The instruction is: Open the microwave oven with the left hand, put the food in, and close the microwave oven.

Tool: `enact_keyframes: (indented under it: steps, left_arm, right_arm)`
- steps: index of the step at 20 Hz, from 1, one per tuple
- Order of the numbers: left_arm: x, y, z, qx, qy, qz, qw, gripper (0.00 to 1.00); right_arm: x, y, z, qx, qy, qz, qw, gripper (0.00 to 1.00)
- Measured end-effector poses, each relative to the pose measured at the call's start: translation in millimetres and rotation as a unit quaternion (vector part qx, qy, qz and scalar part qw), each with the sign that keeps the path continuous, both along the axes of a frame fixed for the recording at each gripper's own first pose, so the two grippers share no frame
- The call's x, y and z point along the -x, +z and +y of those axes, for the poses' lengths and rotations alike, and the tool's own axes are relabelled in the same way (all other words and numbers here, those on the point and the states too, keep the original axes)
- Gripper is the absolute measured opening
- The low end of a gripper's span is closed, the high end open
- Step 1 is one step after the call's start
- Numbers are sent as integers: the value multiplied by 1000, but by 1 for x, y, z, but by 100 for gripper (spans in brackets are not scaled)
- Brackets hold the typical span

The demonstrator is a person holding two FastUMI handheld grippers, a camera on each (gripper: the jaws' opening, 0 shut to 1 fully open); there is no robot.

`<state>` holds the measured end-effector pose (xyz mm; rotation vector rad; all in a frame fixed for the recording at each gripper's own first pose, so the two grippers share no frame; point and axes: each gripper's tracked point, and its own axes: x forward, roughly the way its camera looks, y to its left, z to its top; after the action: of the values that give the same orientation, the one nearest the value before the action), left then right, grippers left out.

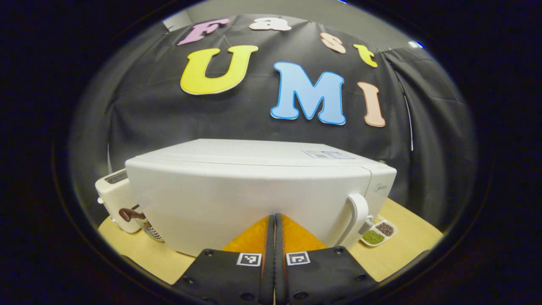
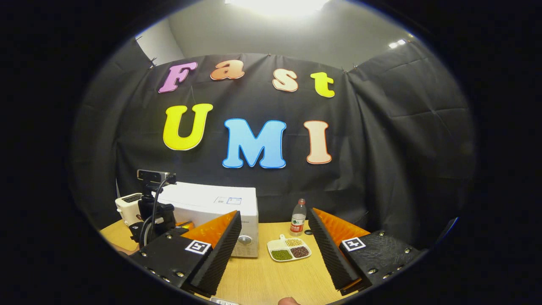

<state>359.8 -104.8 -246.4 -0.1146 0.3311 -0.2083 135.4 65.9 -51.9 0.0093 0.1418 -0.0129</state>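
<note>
Here the left gripper (image 1: 274, 220), fingers clenched empty, faces the microwave (image 1: 254, 190); its upright handle (image 1: 355, 216) lies right; right gripper (image 2: 271, 241) released

Each gripper (image 1: 274, 220) (image 2: 271, 237) is showing black screwed plates, square black-and-white markers and ribbed finger (image 2: 328, 245) faces; a cable is trailing from the left one.
</note>
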Motion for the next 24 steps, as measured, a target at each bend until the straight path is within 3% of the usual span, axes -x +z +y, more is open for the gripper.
enact_keyframes:
  steps: [2, 3, 7, 9, 10, 11, 14, 21, 22, 24]
  left_arm:
    - [9, 8, 0, -6, -6, -1, 1000, 12]
    - [14, 17, 0, -3, -8, -11, 1000, 7]
    - [48, 64, 11, -4, 2, -44, 999, 7]
    - [71, 92, 16, -3, 9, -66, 998, 7]
    - [83, 105, 18, -1, 13, -73, 997, 12]
    - [97, 117, 19, 2, 16, -79, 997, 7]
    - [136, 149, 27, 6, 35, -97, 995, 7]
    - [224, 195, 40, -7, 75, -120, 990, 7]
    - [236, 200, 41, -8, 79, -122, 989, 2]
    - [257, 208, 46, -14, 86, -128, 988, 7]
  right_arm:
    - [-4, 5, 3, -3, 14, 1, 1000, 96]
    - [-2, 5, 3, -3, 17, -1, 1000, 96]
    - [11, 16, 3, -18, 41, -15, 999, 96]
    - [20, 20, 0, -20, 55, -21, 998, 96]
    - [25, 23, -3, -21, 59, -25, 998, 96]
    - [30, 24, -6, -23, 64, -28, 997, 96]
    - [47, 29, -14, -30, 77, -33, 996, 96]
    - [90, 28, -33, -47, 98, -43, 993, 96]
    - [94, 28, -37, -48, 100, -44, 993, 96]
    - [101, 27, -42, -49, 99, -42, 993, 96]
